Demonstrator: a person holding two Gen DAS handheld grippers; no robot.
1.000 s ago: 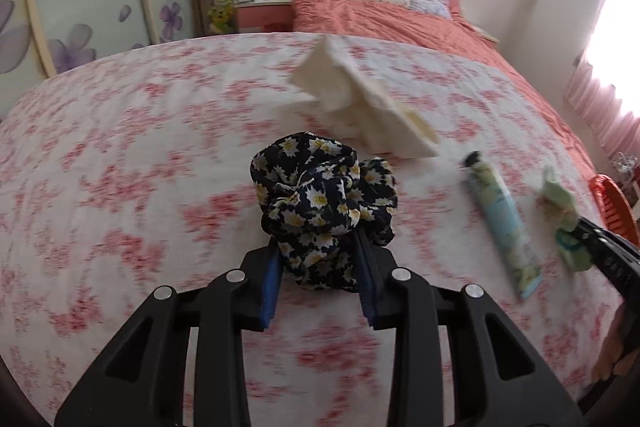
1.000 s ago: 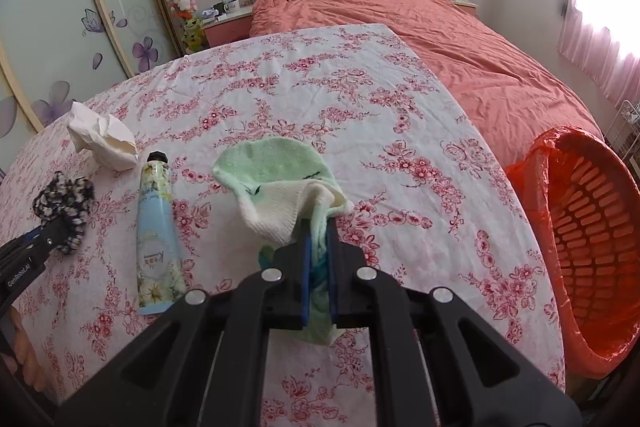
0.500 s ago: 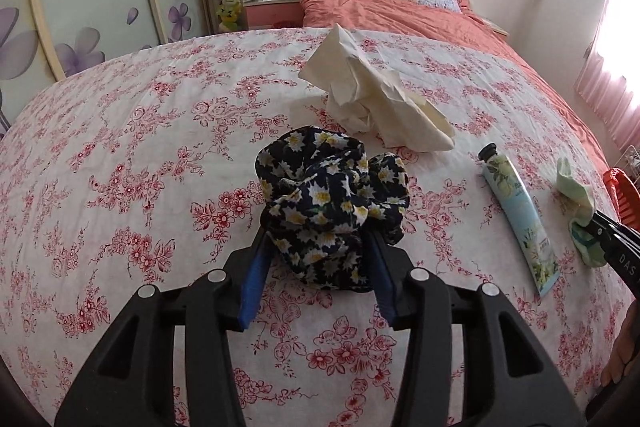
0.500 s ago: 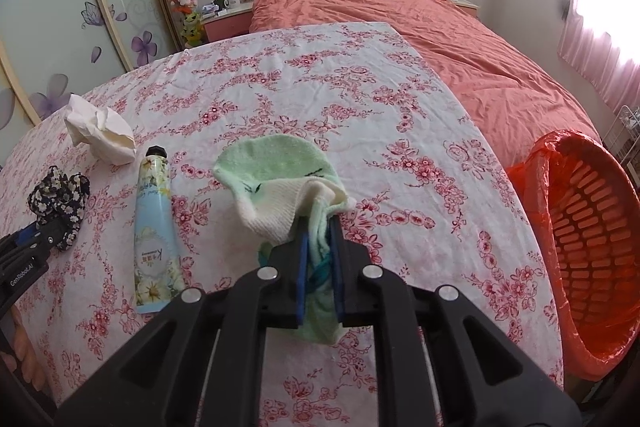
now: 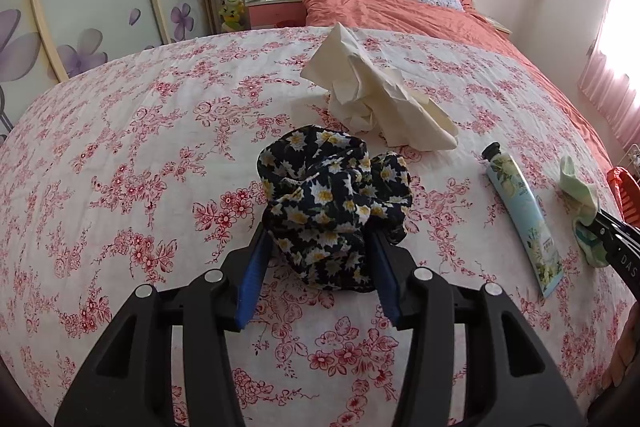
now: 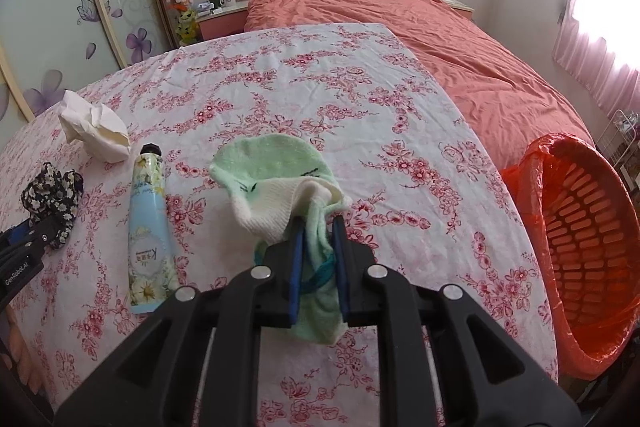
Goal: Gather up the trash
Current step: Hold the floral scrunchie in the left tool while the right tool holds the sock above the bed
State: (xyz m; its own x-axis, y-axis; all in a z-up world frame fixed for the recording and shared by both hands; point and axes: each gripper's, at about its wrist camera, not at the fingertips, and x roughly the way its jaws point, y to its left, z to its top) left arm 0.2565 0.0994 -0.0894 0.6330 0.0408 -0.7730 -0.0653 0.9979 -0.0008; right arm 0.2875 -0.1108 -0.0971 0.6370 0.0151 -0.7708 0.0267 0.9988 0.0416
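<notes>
A: At twelve o'clock from my left gripper (image 5: 318,269), the scrunchie (image 5: 334,205) lies on the bed (image 5: 140,147), jaws opening around it.

B: And the right gripper (image 6: 318,261)?

A: Opening too, sock (image 6: 280,183) between. The crumpled tissue (image 5: 372,99), light and soft, wants a pinch mid-bunch.
</notes>
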